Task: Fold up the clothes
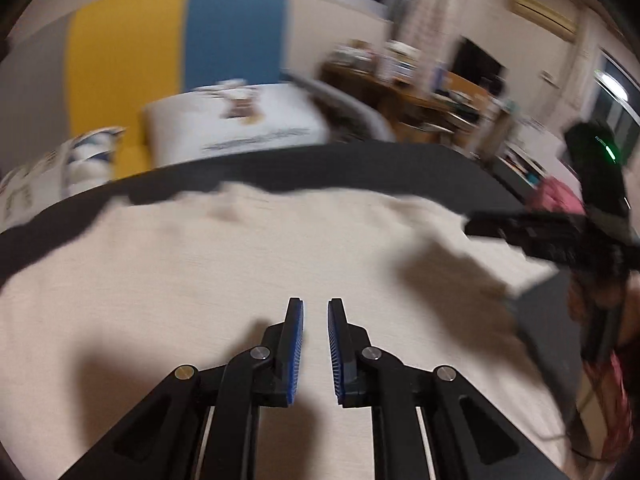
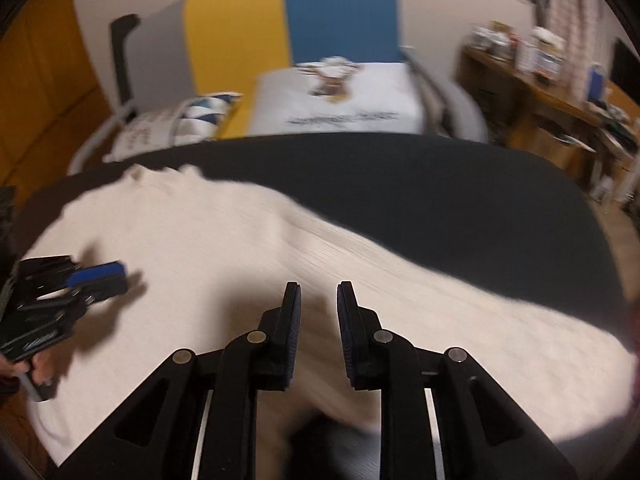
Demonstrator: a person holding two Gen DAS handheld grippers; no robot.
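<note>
A cream knitted garment (image 1: 224,264) lies spread over a dark table (image 1: 304,168); in the right wrist view the same garment (image 2: 192,240) runs from the left to the lower right of the table (image 2: 460,200). My left gripper (image 1: 315,308) hovers over the cloth, open, with nothing between its blue pads. It shows from the side at the left edge of the right wrist view as the left gripper (image 2: 108,276). My right gripper (image 2: 318,292) is open above a raised fold. It also shows as the right gripper (image 1: 480,226) at the right of the left wrist view.
Behind the table stands a chair with a yellow and blue back (image 2: 288,20) and a white printed cushion (image 2: 340,96). A patterned pillow (image 2: 200,112) lies to its left. A cluttered wooden desk (image 2: 560,96) stands at the right. A person's hand (image 2: 40,368) holds the left gripper.
</note>
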